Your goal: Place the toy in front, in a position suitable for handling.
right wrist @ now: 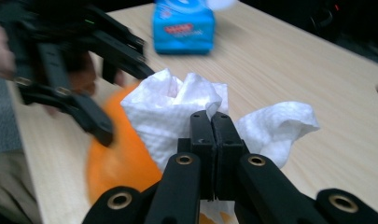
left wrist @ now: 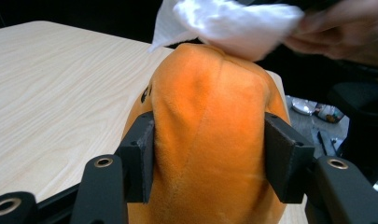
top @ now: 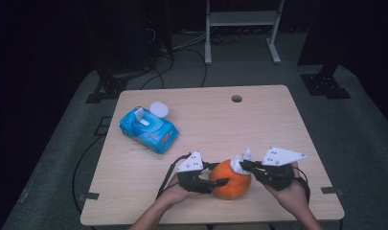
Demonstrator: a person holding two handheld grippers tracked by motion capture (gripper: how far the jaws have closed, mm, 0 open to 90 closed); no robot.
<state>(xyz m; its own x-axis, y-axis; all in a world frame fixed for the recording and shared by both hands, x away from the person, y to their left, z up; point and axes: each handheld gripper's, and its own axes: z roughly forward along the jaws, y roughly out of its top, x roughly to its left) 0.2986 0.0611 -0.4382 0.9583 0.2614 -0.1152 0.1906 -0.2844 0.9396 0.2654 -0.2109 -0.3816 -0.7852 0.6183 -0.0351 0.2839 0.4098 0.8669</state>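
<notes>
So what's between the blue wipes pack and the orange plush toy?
Bare wooden table, as the high view shows, separates the blue wipes pack from the orange plush toy.

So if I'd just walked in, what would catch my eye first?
Probably the orange plush toy at the table's near edge, squeezed between the left gripper's jaws. The right gripper presses a crumpled white wipe onto its top. Farther back on the left lies a bright blue wipes pack.
</notes>
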